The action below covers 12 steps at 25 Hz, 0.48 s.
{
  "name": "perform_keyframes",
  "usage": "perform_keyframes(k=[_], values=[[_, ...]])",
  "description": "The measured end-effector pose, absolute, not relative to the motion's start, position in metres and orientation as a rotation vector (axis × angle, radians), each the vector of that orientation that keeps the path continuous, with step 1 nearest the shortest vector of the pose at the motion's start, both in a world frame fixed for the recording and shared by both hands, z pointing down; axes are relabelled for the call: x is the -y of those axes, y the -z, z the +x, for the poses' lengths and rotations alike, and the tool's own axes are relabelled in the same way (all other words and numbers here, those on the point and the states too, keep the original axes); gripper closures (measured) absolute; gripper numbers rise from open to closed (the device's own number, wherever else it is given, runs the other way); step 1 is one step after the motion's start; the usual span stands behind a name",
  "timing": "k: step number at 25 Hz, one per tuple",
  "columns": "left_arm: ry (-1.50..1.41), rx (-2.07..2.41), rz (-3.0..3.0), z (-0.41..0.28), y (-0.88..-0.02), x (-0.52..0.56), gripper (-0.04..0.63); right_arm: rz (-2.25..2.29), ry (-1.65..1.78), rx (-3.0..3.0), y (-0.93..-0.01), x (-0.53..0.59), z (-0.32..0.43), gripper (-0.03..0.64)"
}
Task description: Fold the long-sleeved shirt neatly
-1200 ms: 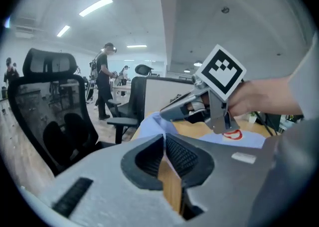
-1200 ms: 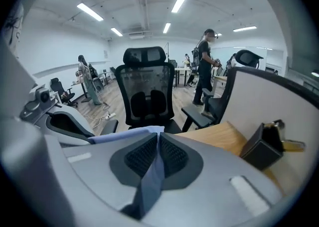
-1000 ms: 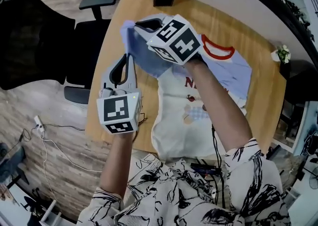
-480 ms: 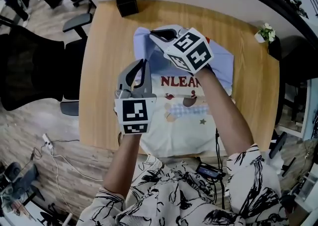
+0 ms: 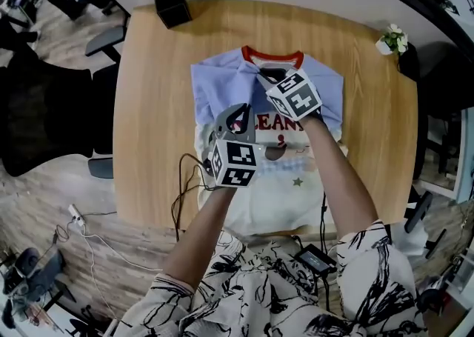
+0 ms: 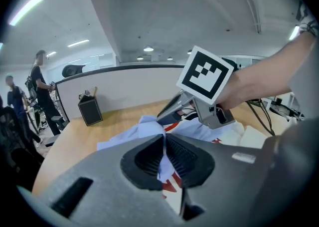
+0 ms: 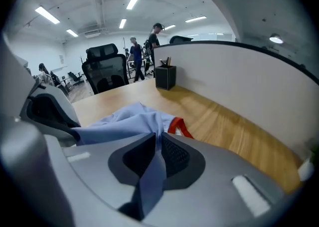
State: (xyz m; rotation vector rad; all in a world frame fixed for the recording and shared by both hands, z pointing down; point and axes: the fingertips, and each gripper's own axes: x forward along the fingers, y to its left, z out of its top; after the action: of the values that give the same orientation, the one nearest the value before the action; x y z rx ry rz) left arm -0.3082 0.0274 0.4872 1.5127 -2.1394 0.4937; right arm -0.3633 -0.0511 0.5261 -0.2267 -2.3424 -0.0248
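While shirt lies on tabletop, our left hand-held gripper and right hand-held gripper pinch its blue cloth; right jaws just opening, cloth between.

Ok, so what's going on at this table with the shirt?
A person is folding a long-sleeved shirt on a wooden table, with a gripper in each hand. The left gripper is shut on the blue sleeve, and the right gripper pinches the same sleeve nearer the red collar; its jaws have just been opening, cloth between them. The sleeve is being laid across the white front.
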Motion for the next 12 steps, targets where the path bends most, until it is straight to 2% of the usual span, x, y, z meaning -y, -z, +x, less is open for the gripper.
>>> perform_keyframes(k=[2, 4, 5, 9, 12], values=[[-0.488, 2.113, 1.533, -0.303, -0.499, -0.022, 0.555, -0.219, -0.017, 2.316, -0.537, 0.058, -0.355, 0.542], [-0.463, 2.093, 1.571, -0.301, -0.499, -0.020, 0.399, -0.204, -0.086, 2.323, -0.536, 0.069, -0.349, 0.464], [-0.450, 2.099, 1.582, -0.304, -0.495, -0.022, 0.368, -0.180, -0.119, 2.343, -0.529, 0.075, -0.347, 0.457], [-0.448, 2.184, 1.497, -0.357, -0.482, -0.056, 0.361, -0.042, -0.162, 2.486, -0.484, 0.082, -0.340, 0.413], [-0.500, 2.171, 1.455, -0.406, -0.489, -0.077, 0.359, -0.046, -0.121, 2.534, -0.473, 0.040, -0.337, 0.405]])
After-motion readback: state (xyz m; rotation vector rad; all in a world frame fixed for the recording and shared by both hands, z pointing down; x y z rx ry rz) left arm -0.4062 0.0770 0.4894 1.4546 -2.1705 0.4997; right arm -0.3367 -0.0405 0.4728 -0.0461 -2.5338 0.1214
